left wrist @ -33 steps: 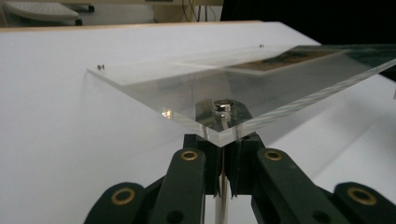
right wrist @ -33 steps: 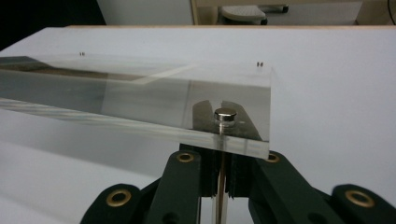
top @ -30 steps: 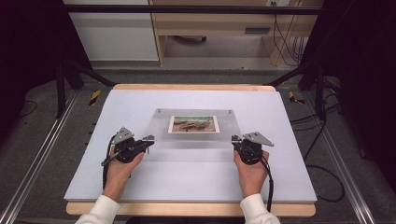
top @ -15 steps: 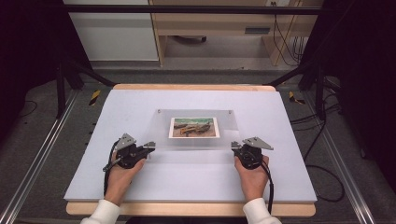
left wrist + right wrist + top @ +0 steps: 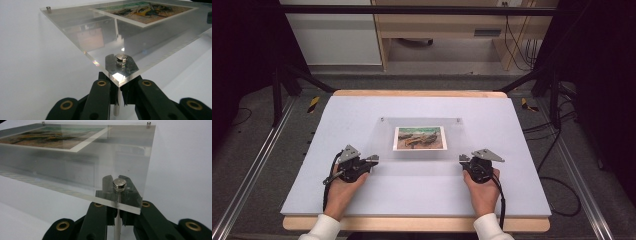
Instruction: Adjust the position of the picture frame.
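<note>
Acrylic frame with the painted print sits mid-desk on its short legs, and you've got both near corners in hand. Your left hand-held gripper is pressed together on the metal post under its corner stud; your right hand-held gripper is pinching the matching post below its stud. Raise both hands level and together, I'd say, so the clear sheet doesn't twist or slip off a post. Hard to judge: the far studs are tiny, and where the jaws actually bite is partly lost behind the acrylic.
</note>
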`<action>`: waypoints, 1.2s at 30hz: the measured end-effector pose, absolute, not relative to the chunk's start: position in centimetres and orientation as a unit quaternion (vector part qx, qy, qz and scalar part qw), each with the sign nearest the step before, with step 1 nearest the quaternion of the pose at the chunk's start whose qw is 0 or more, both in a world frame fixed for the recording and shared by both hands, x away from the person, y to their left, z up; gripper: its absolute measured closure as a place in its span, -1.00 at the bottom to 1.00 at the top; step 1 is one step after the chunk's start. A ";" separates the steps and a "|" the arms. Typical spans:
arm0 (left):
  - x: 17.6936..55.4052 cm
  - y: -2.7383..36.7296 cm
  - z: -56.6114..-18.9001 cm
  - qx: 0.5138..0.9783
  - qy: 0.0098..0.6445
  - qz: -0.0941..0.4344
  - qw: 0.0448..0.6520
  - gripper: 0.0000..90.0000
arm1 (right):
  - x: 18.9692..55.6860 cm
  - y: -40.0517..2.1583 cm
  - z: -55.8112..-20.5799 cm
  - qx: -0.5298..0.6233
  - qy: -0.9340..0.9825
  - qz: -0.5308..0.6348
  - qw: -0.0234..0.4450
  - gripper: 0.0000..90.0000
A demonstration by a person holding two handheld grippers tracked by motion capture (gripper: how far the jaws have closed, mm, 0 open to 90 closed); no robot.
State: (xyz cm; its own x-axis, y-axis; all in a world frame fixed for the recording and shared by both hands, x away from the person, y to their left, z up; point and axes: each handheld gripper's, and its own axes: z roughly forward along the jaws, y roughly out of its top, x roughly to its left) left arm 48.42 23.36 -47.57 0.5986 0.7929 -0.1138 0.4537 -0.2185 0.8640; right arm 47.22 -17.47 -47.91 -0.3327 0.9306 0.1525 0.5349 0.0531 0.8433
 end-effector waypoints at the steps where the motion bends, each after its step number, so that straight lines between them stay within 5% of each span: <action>1: 48.4 23.3 -47.6 0.760 0.411 0.179 0.471 0.87 | 47.2 -17.5 -48.0 0.532 0.689 0.437 0.226 0.87; 28: 48.7 23.5 -47.9 0.760 0.414 0.179 0.469 0.86 | 47.2 -17.4 -48.2 0.525 0.697 0.435 0.220 0.85; 36: 48.5 24.5 -47.6 0.765 0.415 0.172 0.462 0.24 | 46.8 -18.1 -47.8 0.523 0.707 0.422 0.220 0.35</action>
